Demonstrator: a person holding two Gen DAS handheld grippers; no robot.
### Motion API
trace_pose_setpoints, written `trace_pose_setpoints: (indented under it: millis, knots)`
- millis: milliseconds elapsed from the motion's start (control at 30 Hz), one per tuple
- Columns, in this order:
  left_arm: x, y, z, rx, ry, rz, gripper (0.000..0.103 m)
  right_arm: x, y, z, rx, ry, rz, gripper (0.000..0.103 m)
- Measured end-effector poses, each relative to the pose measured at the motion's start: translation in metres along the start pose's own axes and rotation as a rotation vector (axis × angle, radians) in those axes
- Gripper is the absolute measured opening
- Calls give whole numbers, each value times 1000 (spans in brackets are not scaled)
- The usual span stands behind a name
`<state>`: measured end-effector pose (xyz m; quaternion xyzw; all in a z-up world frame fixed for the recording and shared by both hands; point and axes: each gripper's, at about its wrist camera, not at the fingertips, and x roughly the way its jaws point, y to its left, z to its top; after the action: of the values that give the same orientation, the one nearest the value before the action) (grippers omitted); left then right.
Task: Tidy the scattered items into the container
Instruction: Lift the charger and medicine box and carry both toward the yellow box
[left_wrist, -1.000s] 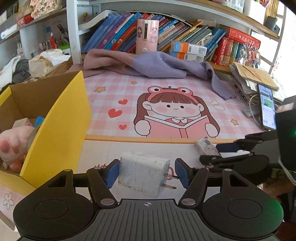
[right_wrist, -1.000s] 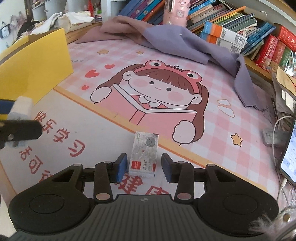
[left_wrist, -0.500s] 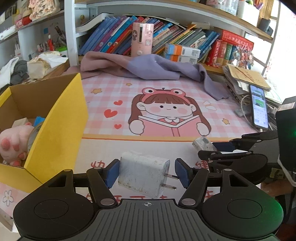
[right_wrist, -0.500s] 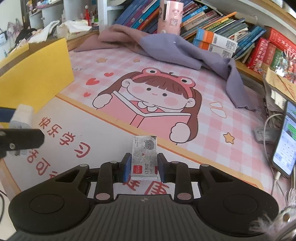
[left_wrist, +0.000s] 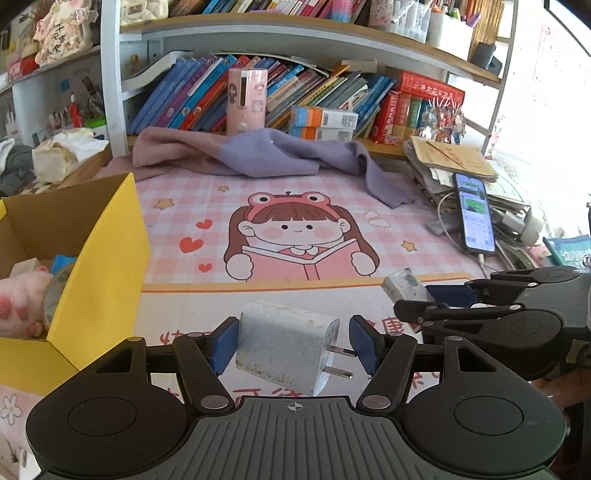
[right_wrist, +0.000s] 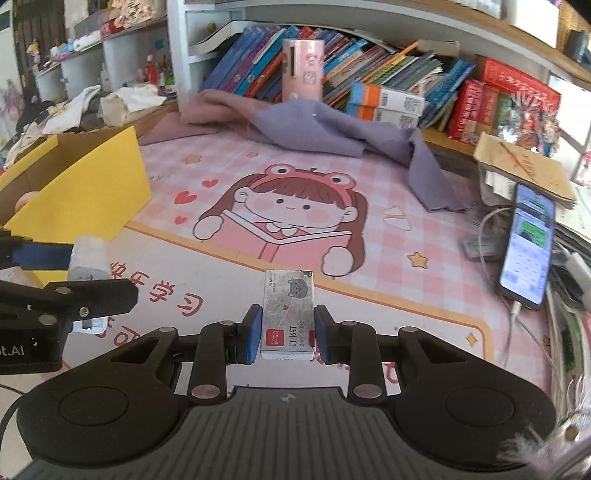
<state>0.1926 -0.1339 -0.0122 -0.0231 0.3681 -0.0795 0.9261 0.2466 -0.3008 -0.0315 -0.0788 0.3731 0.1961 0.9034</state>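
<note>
The staple box (right_wrist: 288, 317) reads "订书钉" and "24/6" — its red patch is illegible. The desk mat (right_wrist: 192, 306) reads "学习".

A pink checked mat (left_wrist: 177, 206) printed with a cartoon girl in a frog hat reading a book covers the surface. A mauve-and-lilac cloth (left_wrist: 258, 155) lies crumpled along its far edge, below a shelf of leaning books (left_wrist: 192, 99). A pink cylindrical container (left_wrist: 246, 101) stands upright before the books, beside stacked orange-ended boxes (left_wrist: 323, 122). At right, a lit phone (left_wrist: 474, 214) with a cable rests against a pile of papers (left_wrist: 450, 162).
</note>
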Motion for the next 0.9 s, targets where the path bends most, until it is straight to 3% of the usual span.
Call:
trace_pose_setpoints:
  millis: [367, 900]
  knots:
    - [-32, 12, -15, 70, -44, -85, 65, -34, 29, -18, 59, -28, -79, 28]
    - [-105, 77, -70, 60, -65, -132, 65, -89, 133, -63, 79, -38, -135, 28]
